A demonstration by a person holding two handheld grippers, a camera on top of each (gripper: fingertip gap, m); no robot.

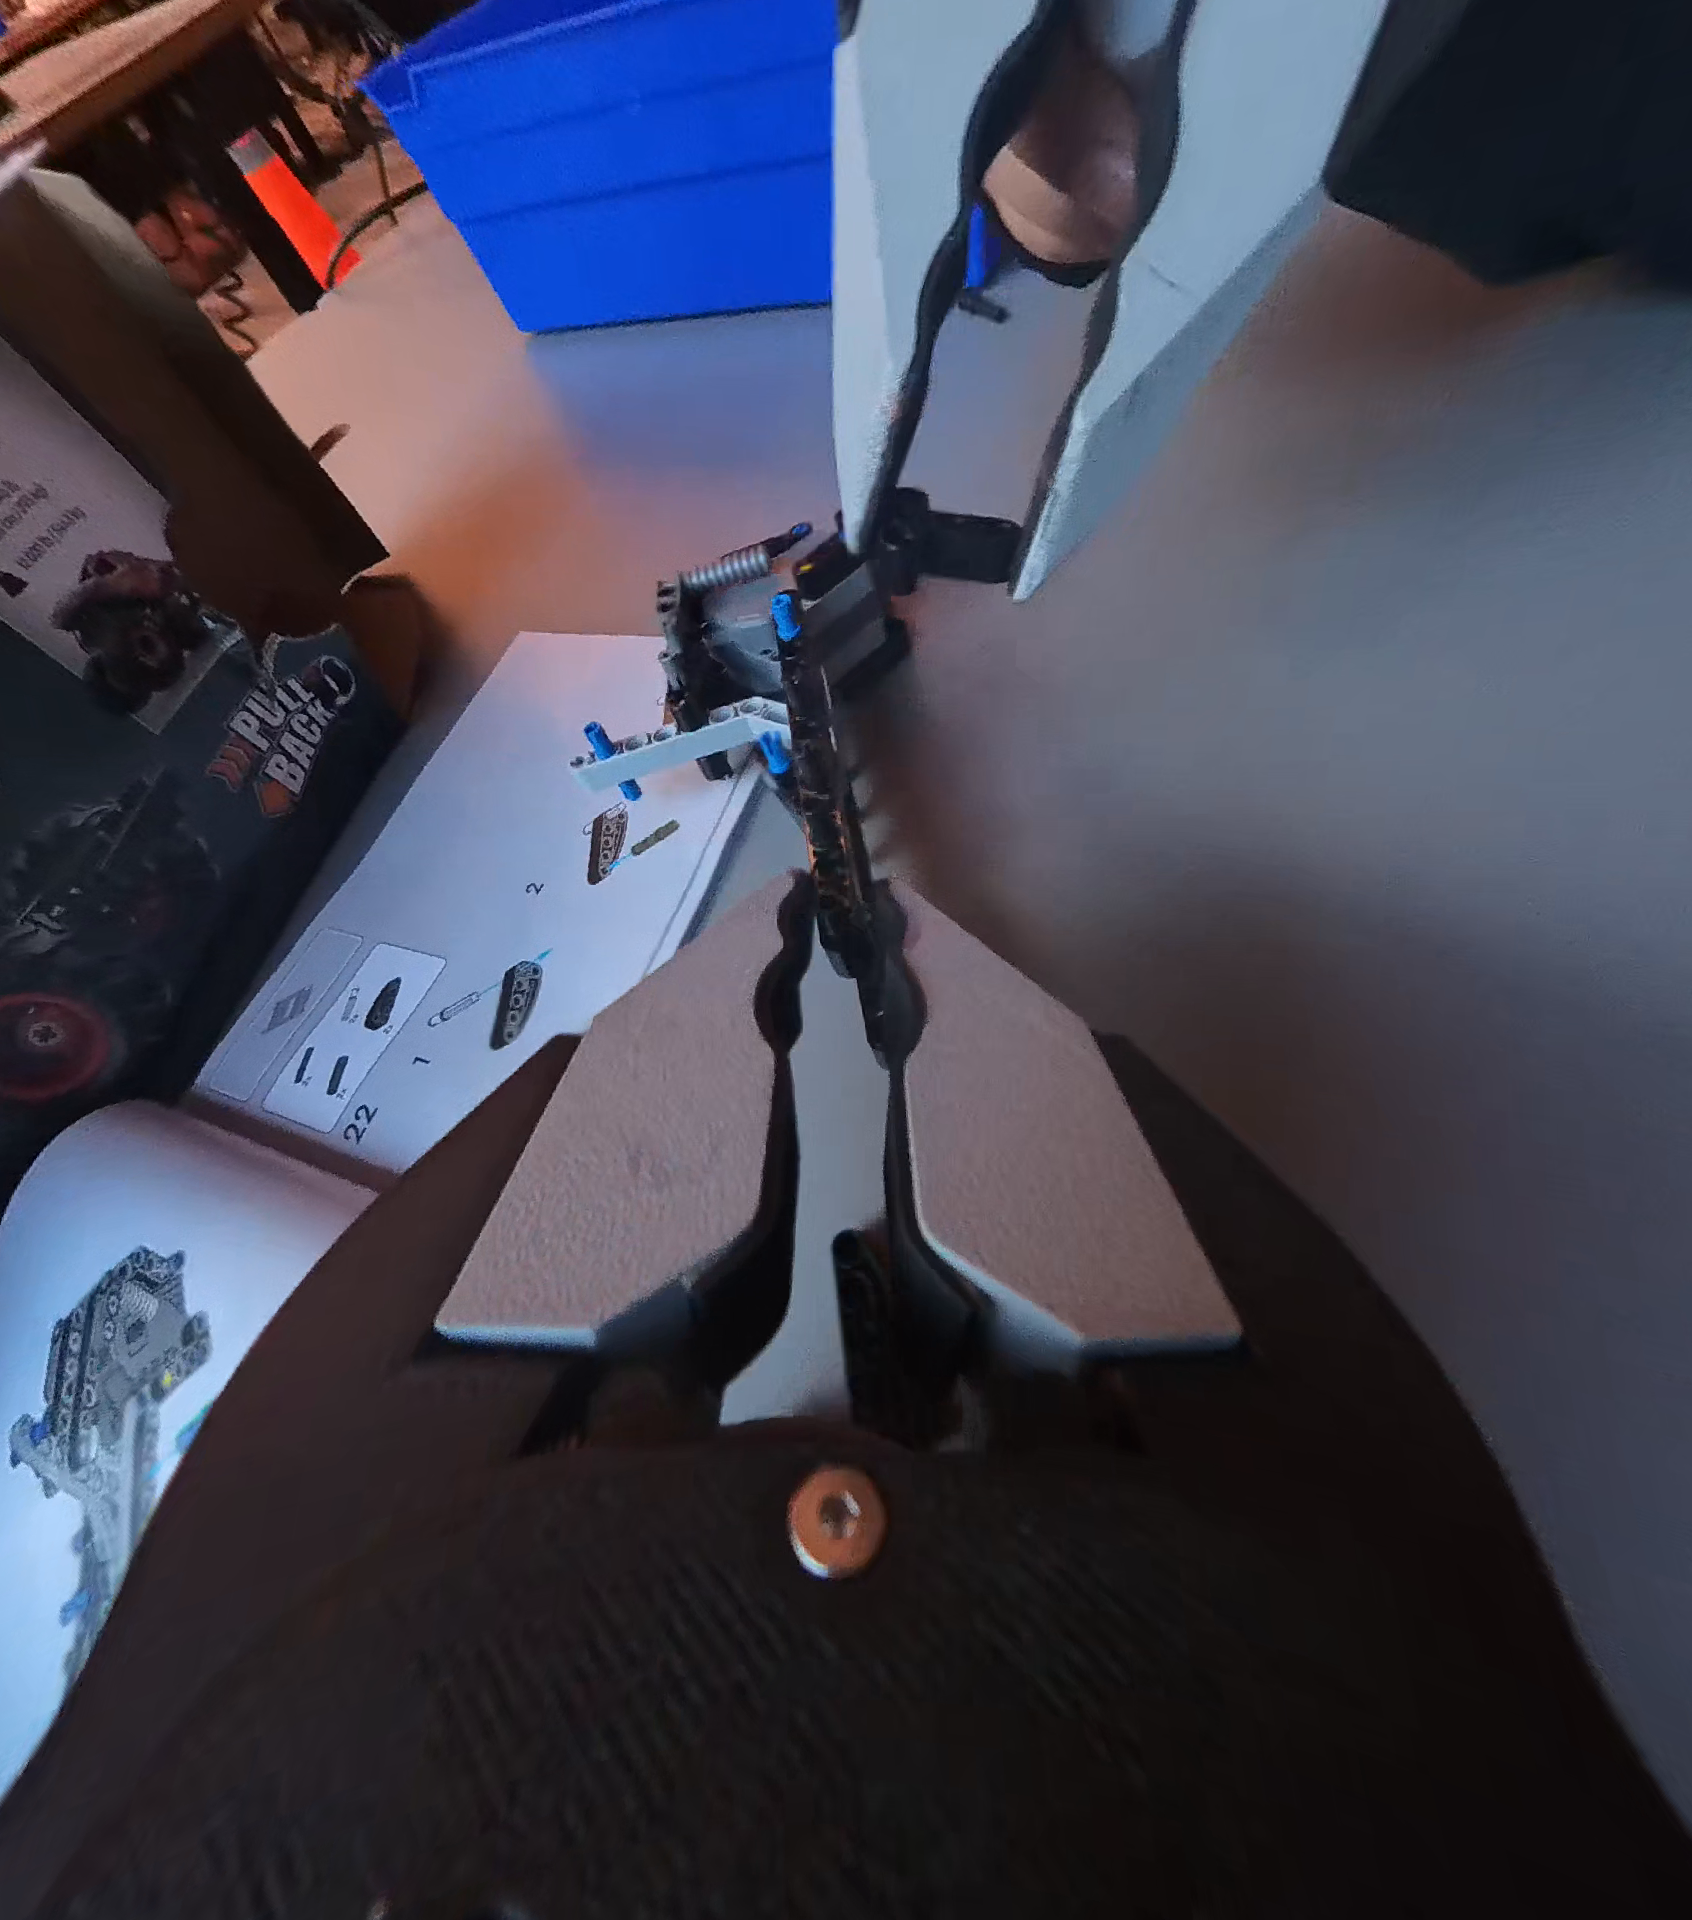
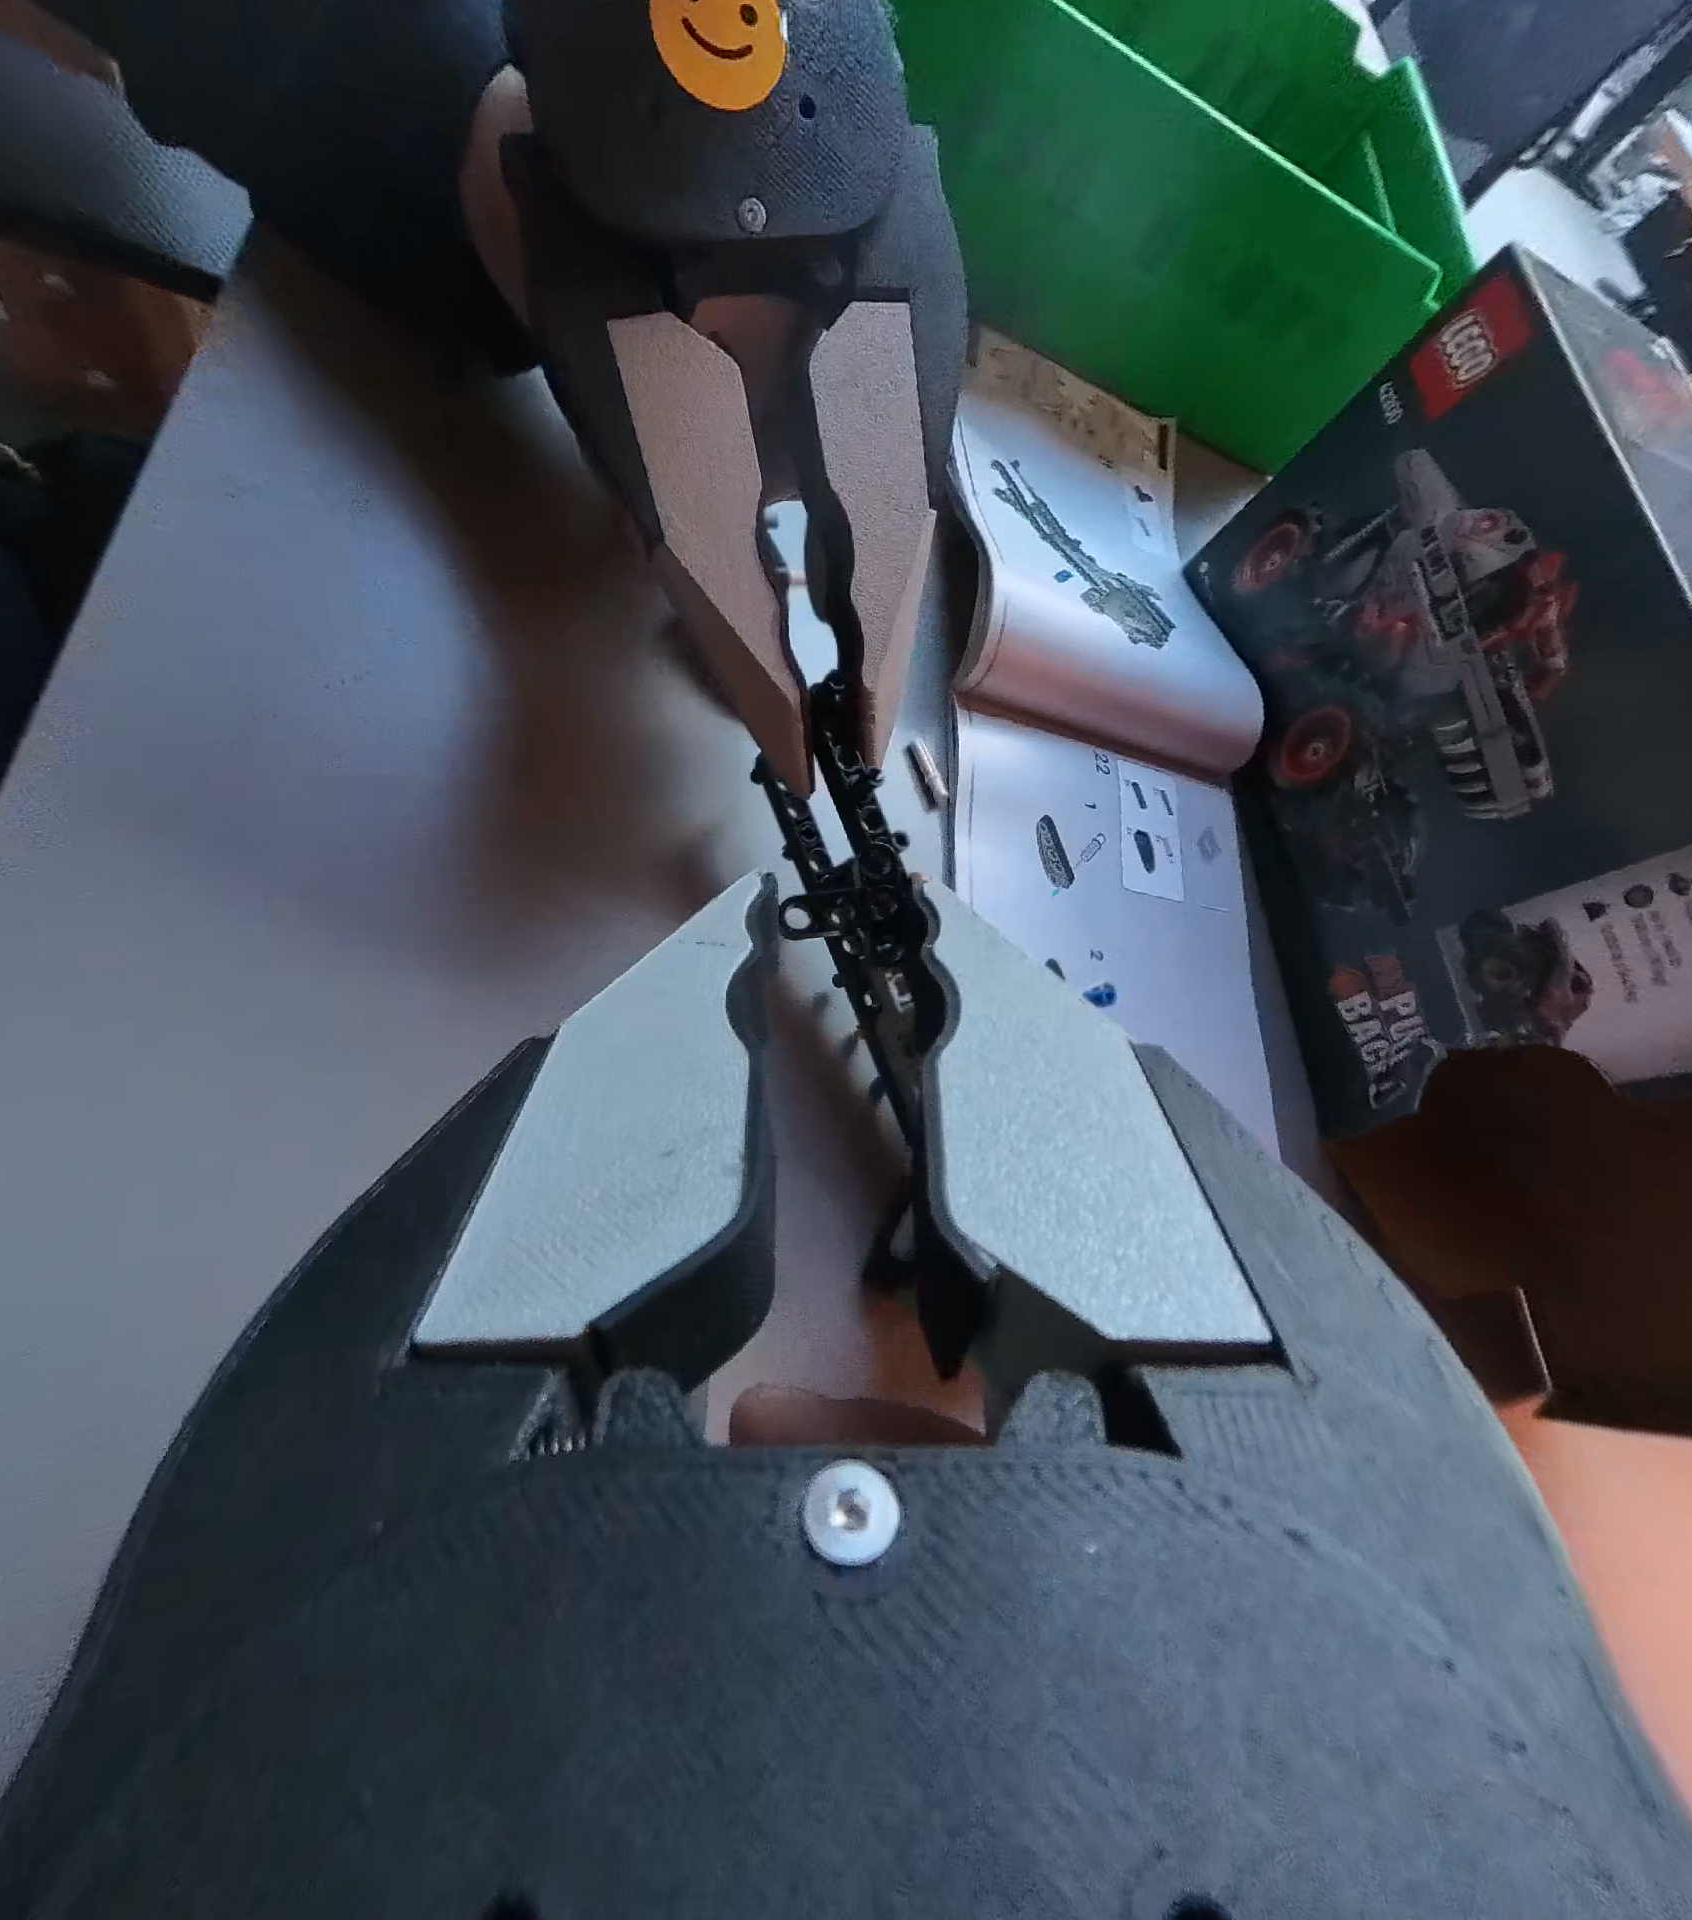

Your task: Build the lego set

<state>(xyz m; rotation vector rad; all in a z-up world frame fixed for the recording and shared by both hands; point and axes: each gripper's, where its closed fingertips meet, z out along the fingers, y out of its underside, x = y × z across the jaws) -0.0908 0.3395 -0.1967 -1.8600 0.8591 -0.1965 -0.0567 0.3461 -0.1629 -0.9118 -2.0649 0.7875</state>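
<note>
A part-built lego assembly [image 1: 728,634] of grey and black pieces, with a spring, blue pins and a white beam [image 1: 676,750], hangs above the white table. A long black beam [image 1: 821,758] runs from it toward me. My left gripper [image 1: 837,894] is shut on the near end of that beam. It also shows in the right wrist view [image 2: 837,769], coming in from the top. My right gripper [image 2: 847,894] is shut on a black piece [image 2: 852,920] at the assembly's other end. In the left wrist view it [image 1: 941,561] comes in from above.
An open instruction booklet [image 1: 468,935] lies left of the assembly, beside the dark lego box [image 1: 42,831]. A blue bin [image 1: 634,156] stands at the back. In the right wrist view a green bin [image 2: 1133,208] stands behind the booklet [image 2: 1081,852], and a small tan pin [image 2: 928,774] lies on the table. About 6 cm separates my left fingertips from my right.
</note>
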